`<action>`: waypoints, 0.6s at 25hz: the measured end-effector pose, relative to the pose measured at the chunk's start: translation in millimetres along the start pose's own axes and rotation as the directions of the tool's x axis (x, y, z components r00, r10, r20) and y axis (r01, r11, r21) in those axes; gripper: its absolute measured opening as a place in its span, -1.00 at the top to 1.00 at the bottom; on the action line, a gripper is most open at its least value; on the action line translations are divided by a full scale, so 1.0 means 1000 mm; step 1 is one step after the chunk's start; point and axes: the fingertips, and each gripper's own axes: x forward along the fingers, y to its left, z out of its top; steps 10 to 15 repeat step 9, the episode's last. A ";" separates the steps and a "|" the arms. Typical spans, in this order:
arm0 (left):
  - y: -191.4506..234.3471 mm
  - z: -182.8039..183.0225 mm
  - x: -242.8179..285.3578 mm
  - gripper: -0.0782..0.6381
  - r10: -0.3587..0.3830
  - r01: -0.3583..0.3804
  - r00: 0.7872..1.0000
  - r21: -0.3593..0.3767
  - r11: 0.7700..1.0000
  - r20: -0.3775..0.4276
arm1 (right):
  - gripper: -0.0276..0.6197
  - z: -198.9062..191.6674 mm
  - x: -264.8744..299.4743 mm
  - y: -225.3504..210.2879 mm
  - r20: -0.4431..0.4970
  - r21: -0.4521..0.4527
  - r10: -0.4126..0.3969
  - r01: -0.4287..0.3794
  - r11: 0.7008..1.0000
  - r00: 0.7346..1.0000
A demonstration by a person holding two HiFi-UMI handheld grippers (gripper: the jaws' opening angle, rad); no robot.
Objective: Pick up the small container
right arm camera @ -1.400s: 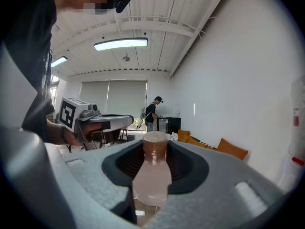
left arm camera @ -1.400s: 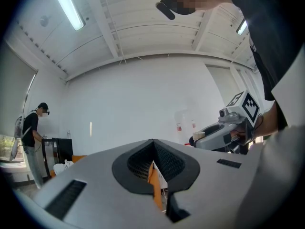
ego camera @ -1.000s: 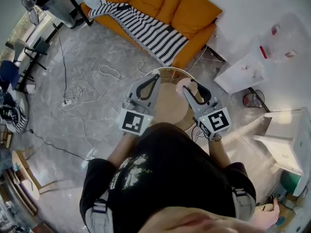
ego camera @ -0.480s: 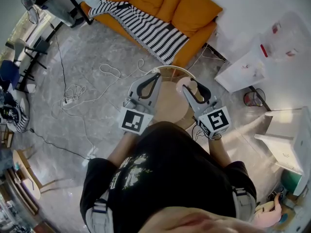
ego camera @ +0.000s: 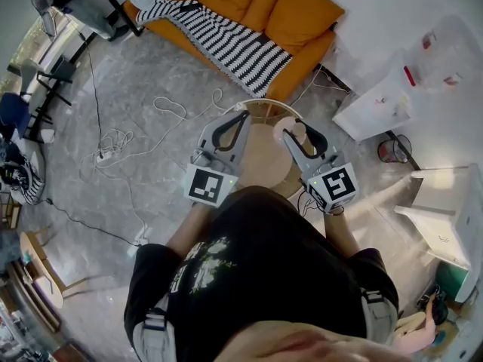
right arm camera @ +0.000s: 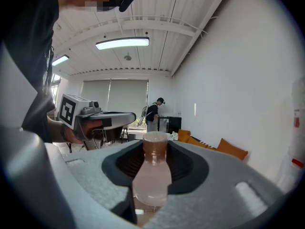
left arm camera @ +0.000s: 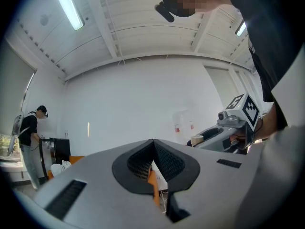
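Notes from the remote station. I read the right gripper point(right arm camera: 156, 149) first, in its own view. Its jaws stood fairly wide, clamped on the small container point(right arm camera: 152, 180), a little bottle with a pale pink translucent body and a brown cap. The bottle sat upright, cap up, with a dark ribbed pad against each side of its upper part. A strip of wood showed under its base. I could not tell whether the base touched that wood or hung clear of it.

In the head view I found the same bottle over the far right part of the round wooden table top point(ego camera: 260, 161), in front of the operator's black shirt point(ego camera: 264, 255).

The left gripper point(left arm camera: 153, 142) had its jaws closed tip to tip with nothing between the pads. It was held beside the right one, over the left part of the table top, and the two were apart. From its camera I saw the right gripper off to the right with its marker cube point(left arm camera: 248, 109), and the brown cap poking out at the tips.

Surroundings I logged:
- An orange sofa point(ego camera: 294, 21) stood beyond the table, with a black-and-white striped blanket point(ego camera: 226, 40) draped over its seat.
- White cables point(ego camera: 170, 111) lay looped on the grey marbled floor point(ego camera: 136, 172) to the left.
- Another person point(right arm camera: 153, 112) stood far down the room by a dark cabinet.
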 end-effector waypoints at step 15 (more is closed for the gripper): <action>0.001 0.002 0.012 0.77 0.009 -0.009 1.000 0.011 1.000 0.006 | 0.49 0.007 0.003 -0.013 0.022 -0.030 0.002 -0.002 1.000 1.000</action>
